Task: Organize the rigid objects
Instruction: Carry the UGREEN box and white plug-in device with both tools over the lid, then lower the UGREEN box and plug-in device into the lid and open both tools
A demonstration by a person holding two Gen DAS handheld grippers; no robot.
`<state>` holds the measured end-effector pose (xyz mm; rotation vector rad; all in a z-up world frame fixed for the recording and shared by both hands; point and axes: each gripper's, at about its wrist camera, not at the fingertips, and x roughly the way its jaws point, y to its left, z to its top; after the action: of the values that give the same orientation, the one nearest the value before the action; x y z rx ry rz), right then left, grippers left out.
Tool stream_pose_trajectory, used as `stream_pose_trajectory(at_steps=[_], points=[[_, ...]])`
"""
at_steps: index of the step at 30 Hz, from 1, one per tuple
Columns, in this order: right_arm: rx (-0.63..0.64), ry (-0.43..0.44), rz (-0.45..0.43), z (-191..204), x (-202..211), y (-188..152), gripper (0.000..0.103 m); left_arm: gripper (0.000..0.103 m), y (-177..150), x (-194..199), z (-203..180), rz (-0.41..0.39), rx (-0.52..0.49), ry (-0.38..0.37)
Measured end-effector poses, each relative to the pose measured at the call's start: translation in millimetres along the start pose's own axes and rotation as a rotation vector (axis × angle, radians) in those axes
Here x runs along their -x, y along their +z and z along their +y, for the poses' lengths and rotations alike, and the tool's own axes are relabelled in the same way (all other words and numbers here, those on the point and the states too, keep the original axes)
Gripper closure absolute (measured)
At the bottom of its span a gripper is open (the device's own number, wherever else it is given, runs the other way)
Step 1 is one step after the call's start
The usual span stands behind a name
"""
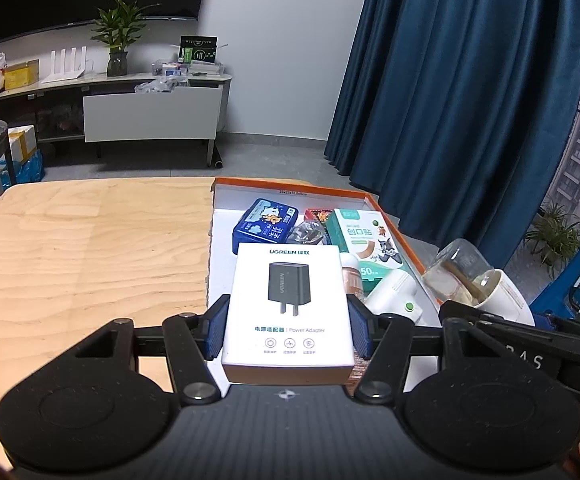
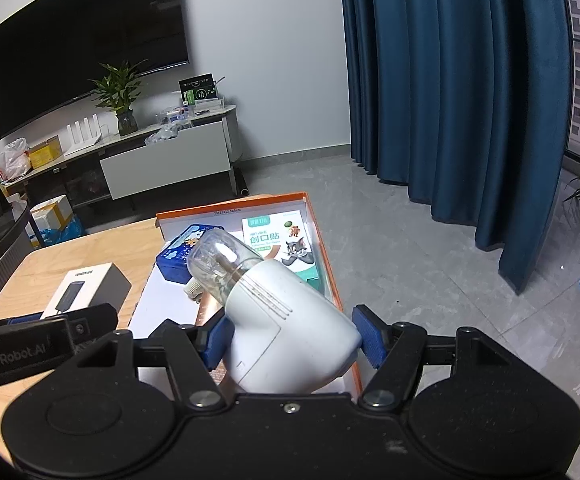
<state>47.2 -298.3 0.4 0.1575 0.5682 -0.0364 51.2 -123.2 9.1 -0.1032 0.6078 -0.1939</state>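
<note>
tray (image 1: 290,185): sits on the right end of the surface (image 1: 90,248)
in tray: tin (image 1: 264,224) back left, plaster box (image 1: 364,244) to its right

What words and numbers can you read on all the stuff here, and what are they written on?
"UGREEN" and "Power Adapter": white charger box in the left gripper.
"创口贴" and "50": green plaster box in the orange tray.
"GenRobot.AI": left gripper's side, right wrist view.
Blue tin: characters too blurred.
Tray rim size label: too small.
White device in the right gripper: no text seen.
</note>
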Motion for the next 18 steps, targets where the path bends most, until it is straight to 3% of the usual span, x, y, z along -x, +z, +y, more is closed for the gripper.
stream_pose_trajectory(at_steps=[18], points=[[0.013, 0.011, 0.039, -1.3, -29.0, -4.0, 0.024, 0.043, -6.7, -18.1, -2.3, 0.049, -0.028, 0.006]])
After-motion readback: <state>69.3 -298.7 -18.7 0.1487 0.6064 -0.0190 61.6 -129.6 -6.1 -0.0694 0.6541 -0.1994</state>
